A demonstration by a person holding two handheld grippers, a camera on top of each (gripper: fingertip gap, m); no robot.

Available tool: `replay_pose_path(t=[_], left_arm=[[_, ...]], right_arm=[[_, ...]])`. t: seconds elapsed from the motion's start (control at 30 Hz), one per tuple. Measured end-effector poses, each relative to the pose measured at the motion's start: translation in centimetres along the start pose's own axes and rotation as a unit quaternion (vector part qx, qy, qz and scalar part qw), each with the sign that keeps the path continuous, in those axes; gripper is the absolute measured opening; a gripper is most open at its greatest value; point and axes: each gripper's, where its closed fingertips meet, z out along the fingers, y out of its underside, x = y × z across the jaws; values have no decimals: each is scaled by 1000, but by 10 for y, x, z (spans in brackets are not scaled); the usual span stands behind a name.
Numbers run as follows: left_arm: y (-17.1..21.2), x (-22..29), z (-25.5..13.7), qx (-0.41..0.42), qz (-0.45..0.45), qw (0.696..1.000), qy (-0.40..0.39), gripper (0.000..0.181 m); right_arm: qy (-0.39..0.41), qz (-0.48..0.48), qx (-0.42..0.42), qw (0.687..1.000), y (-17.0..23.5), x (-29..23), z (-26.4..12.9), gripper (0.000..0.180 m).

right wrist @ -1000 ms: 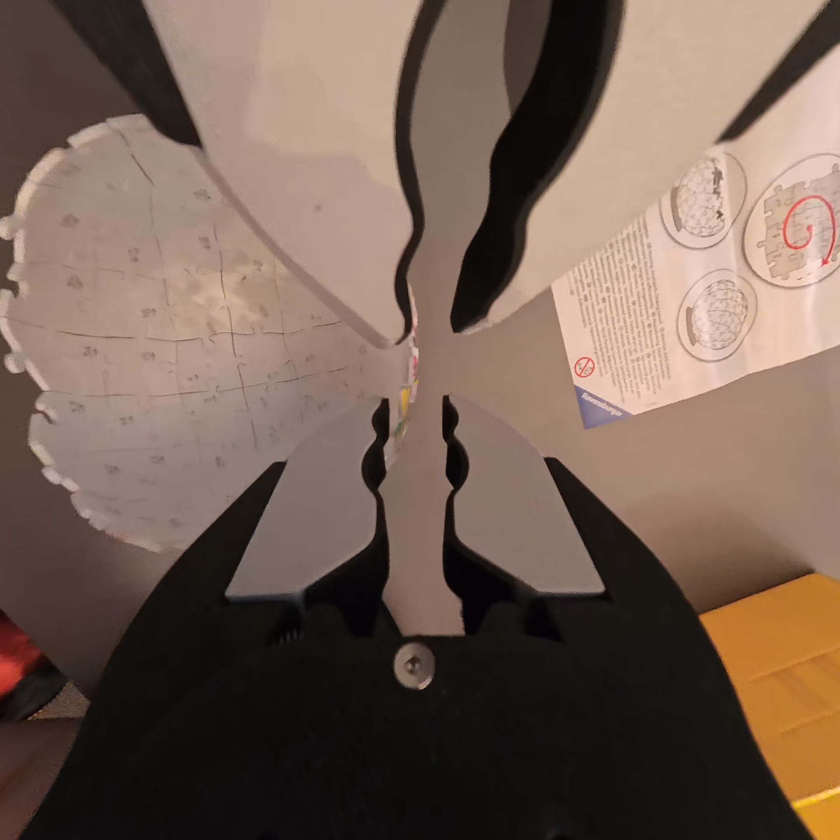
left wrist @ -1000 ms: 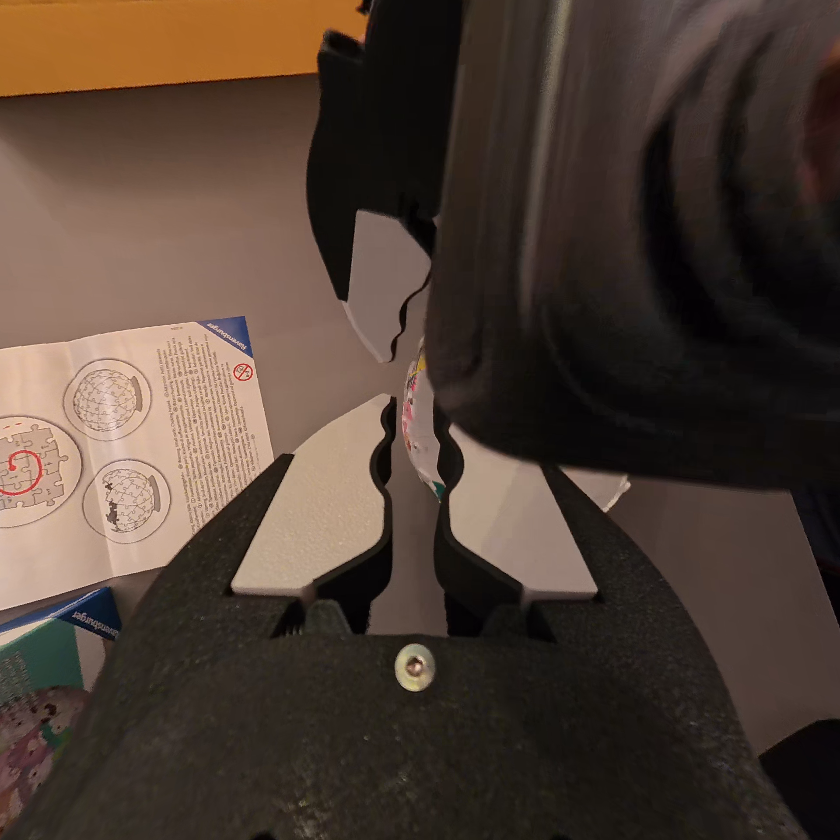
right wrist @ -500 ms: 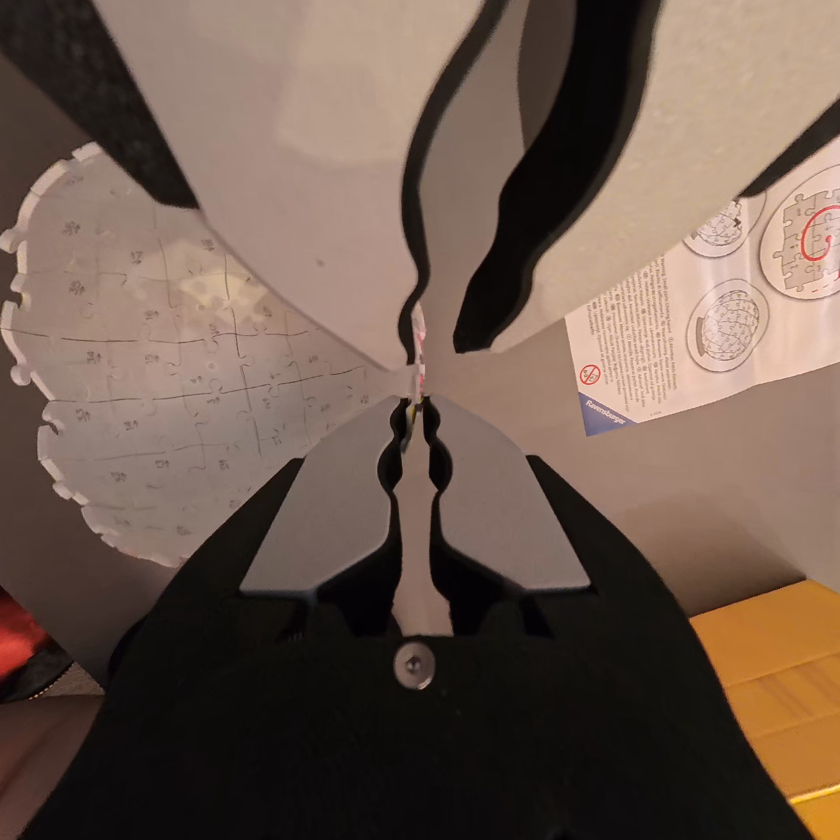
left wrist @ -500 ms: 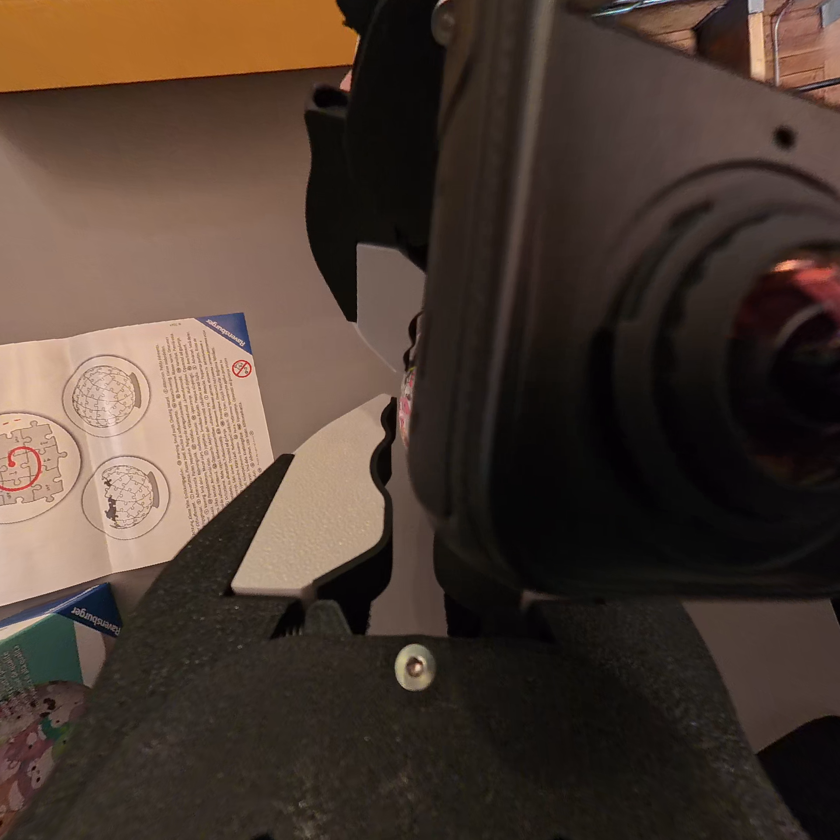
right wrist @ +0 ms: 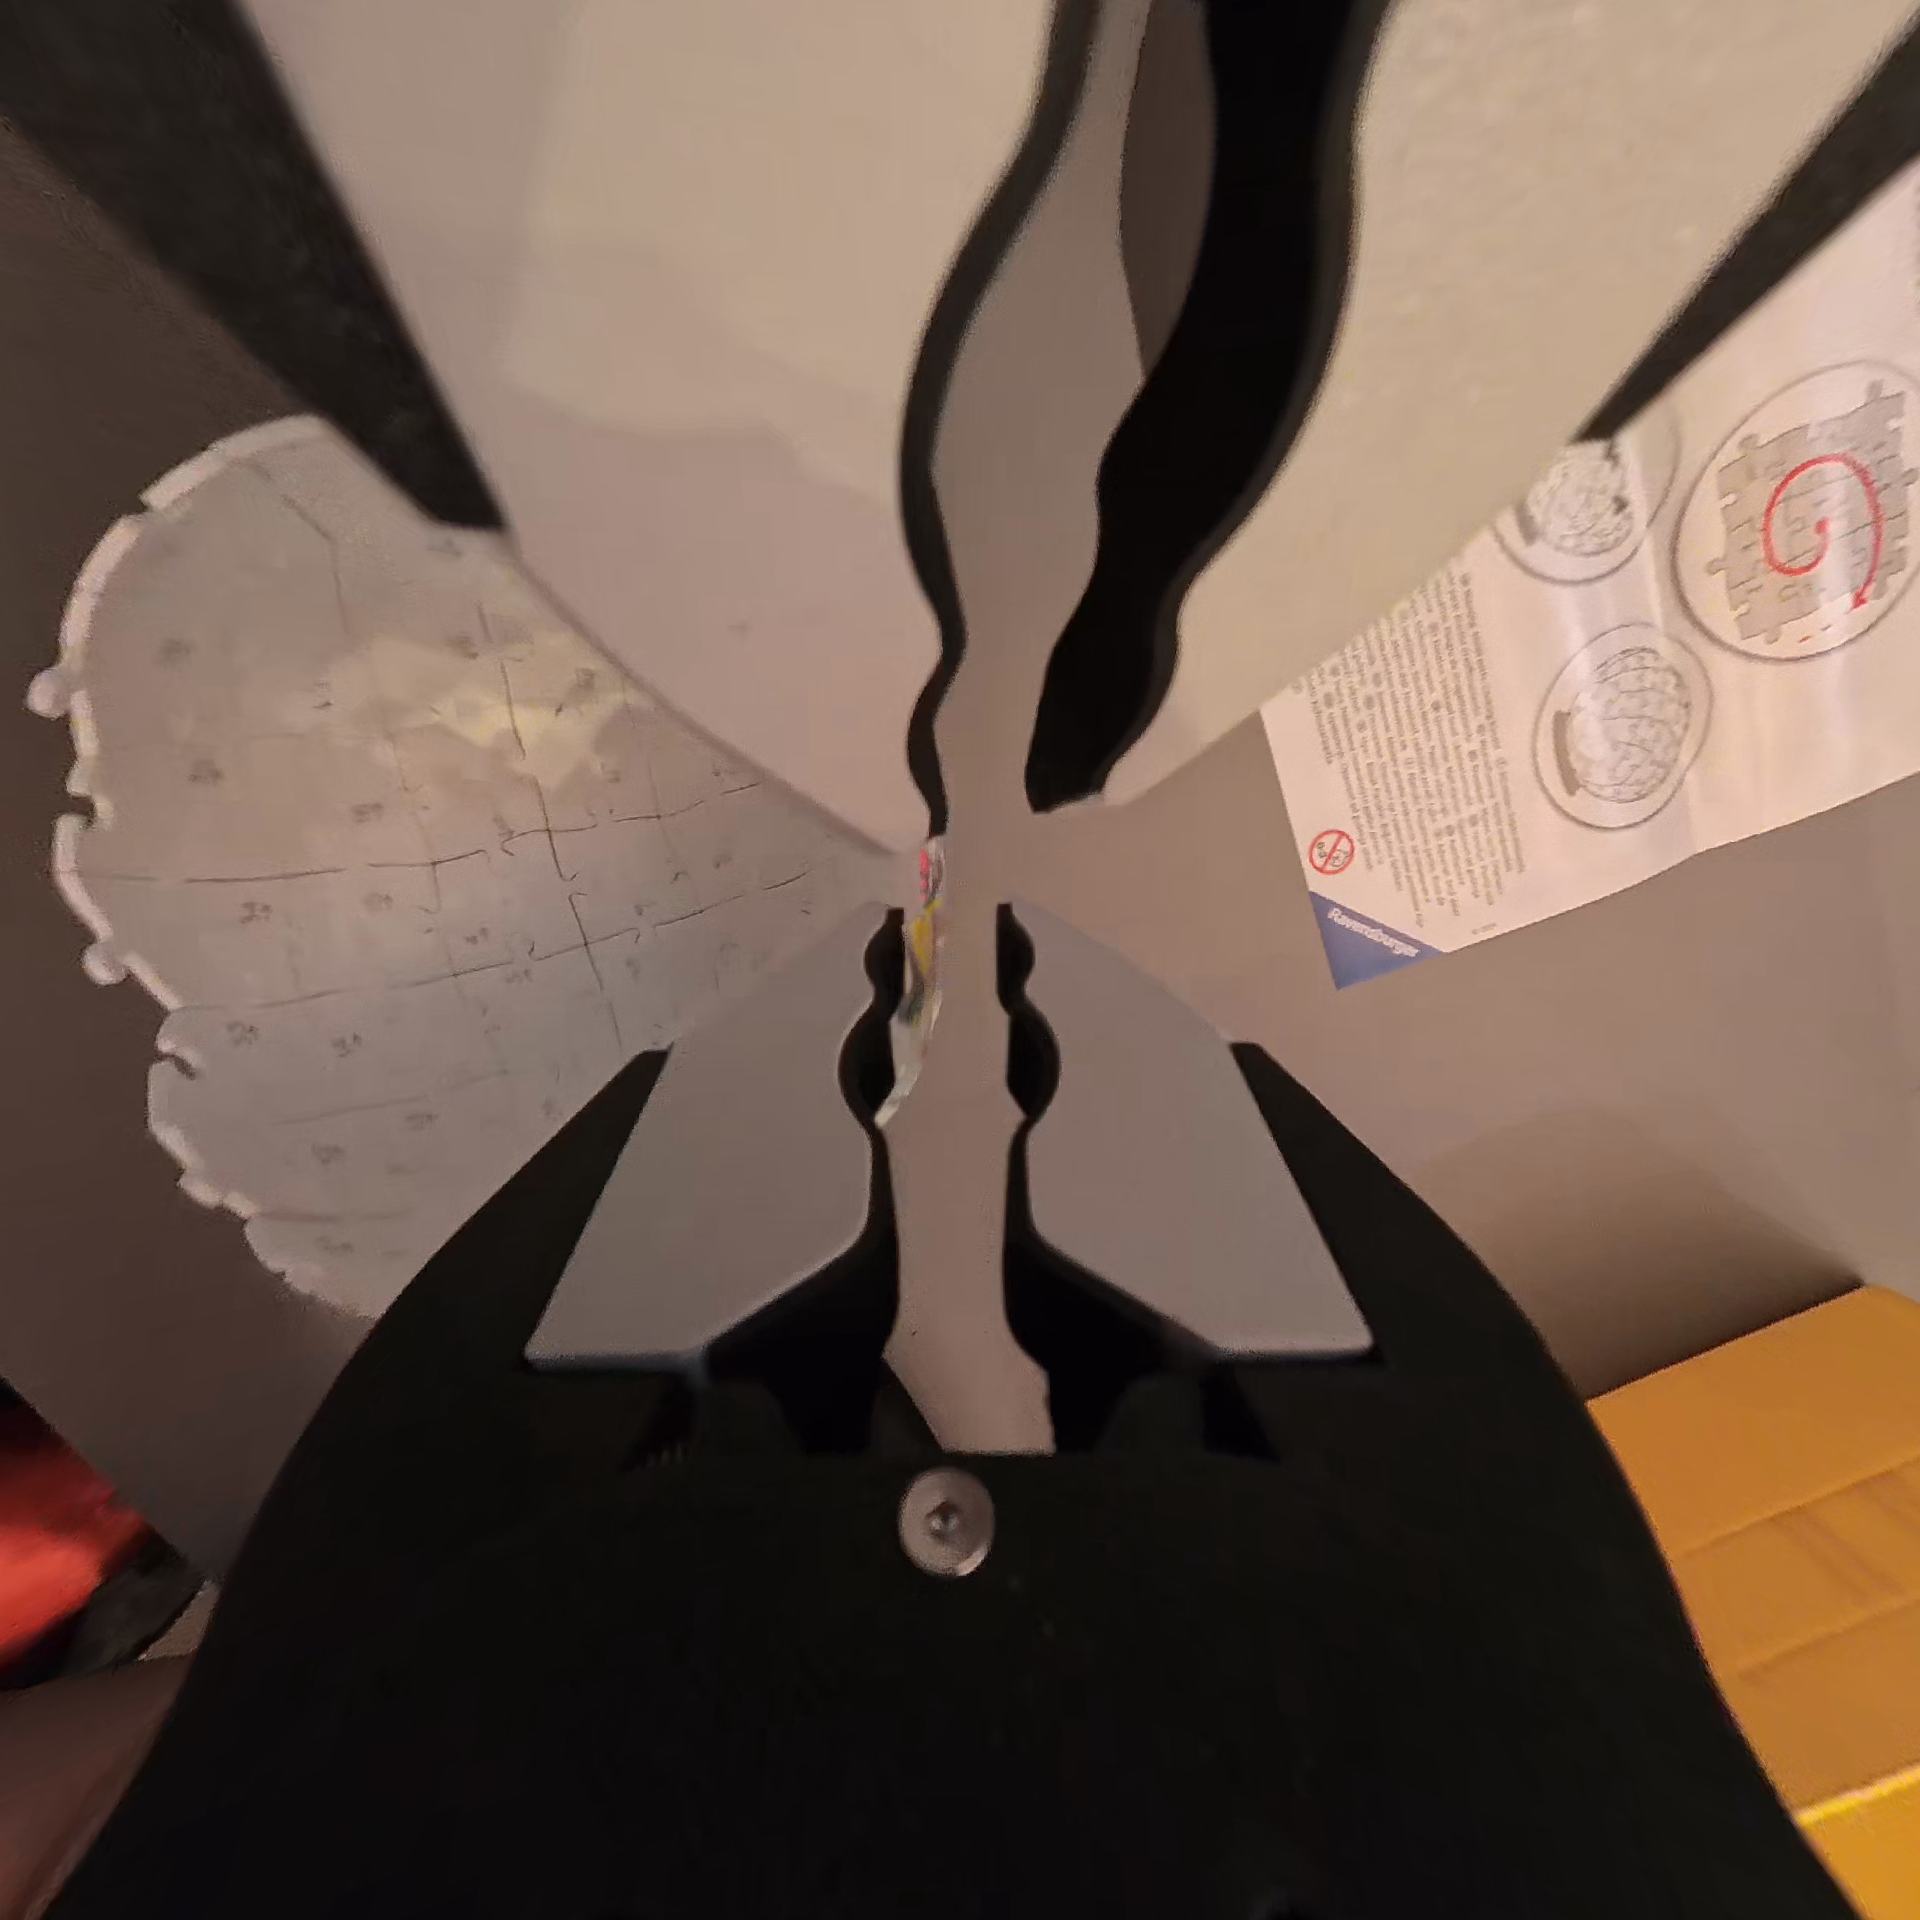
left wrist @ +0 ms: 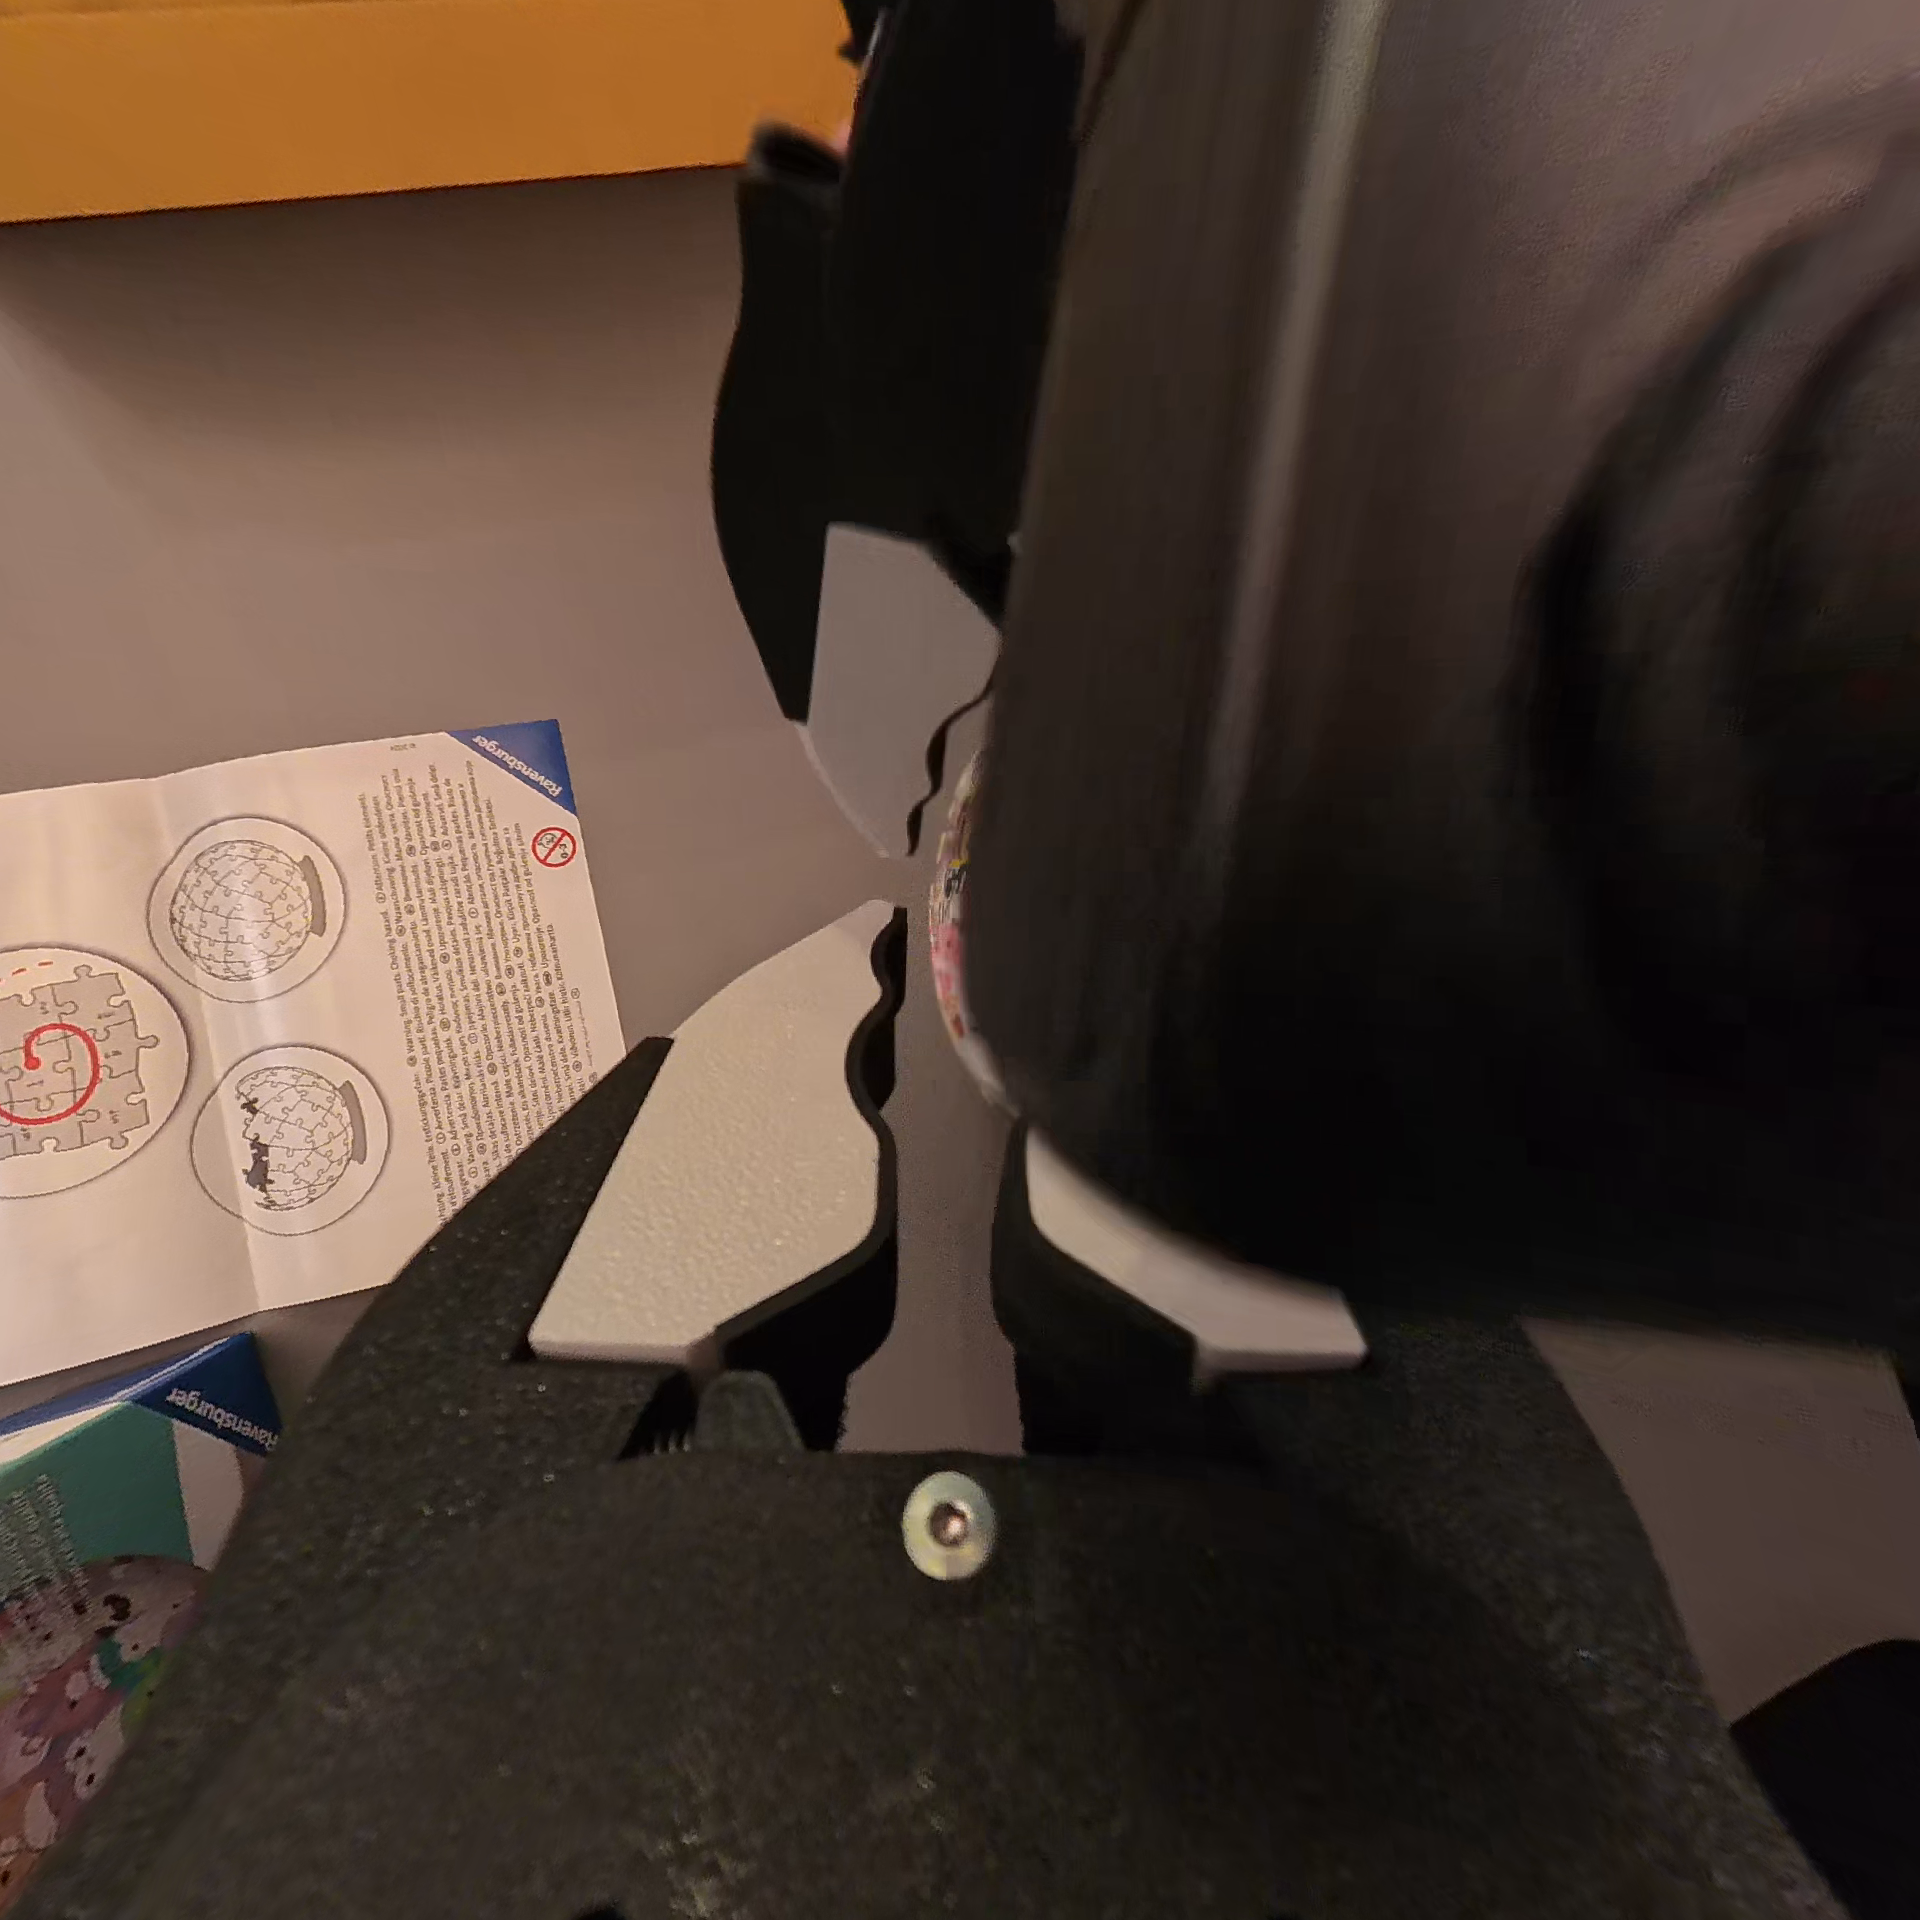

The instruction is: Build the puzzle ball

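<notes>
The partly built puzzle ball shell [right wrist: 364,883] stands on edge, its white numbered inside facing the right wrist view. Its coloured rim [left wrist: 951,935] runs between both grippers' fingers. My left gripper [left wrist: 940,920] meets it head-on and holds the rim; it also shows at the top of the right wrist view [right wrist: 982,816]. My right gripper [right wrist: 948,920] has a narrow gap, with the rim against one finger only. In the left wrist view the right gripper's blurred black body hides my left gripper's right finger; one of the right gripper's fingers [left wrist: 883,707] shows.
A folded instruction leaflet [left wrist: 291,1018] lies on the grey table [left wrist: 364,468]; it also shows in the right wrist view [right wrist: 1610,727]. The puzzle box [left wrist: 83,1558] is at the lower left. A yellow box [left wrist: 364,94] [right wrist: 1766,1507] borders the table. Something red [right wrist: 52,1538] lies at the lower left.
My right gripper closed on the shell's rim half a second ago and has now opened a little. Its body swung across the left wrist view. The left gripper's gap stayed the same.
</notes>
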Motion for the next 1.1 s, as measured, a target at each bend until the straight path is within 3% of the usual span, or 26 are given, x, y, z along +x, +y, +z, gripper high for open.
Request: replay_pose_path(t=[0.03,0.2,0.27,0.47,0.63,1.1], left_arm=[[0,-1,-1,2,-2,1000,-2,15],[1,-6,-11,25,-11,1000,-13,15],[3,-9,-18,38,-22,999,-16,16],[21,-20,-41,75,-58,995,-37,16],[36,-24,-55,86,-80,992,-45,16],[41,-16,-53,71,-73,994,-39,15]], right_arm=[[0,-7,14,1000,-2,0,-4,20],[2,-17,115,993,-19,4,-30,26],[-8,-67,132,989,-28,-3,-29,29],[-47,-157,85,983,-33,-7,-12,32],[-33,-198,31,979,-32,-4,2,20],[-26,-182,-7,983,-30,-4,11,4]])
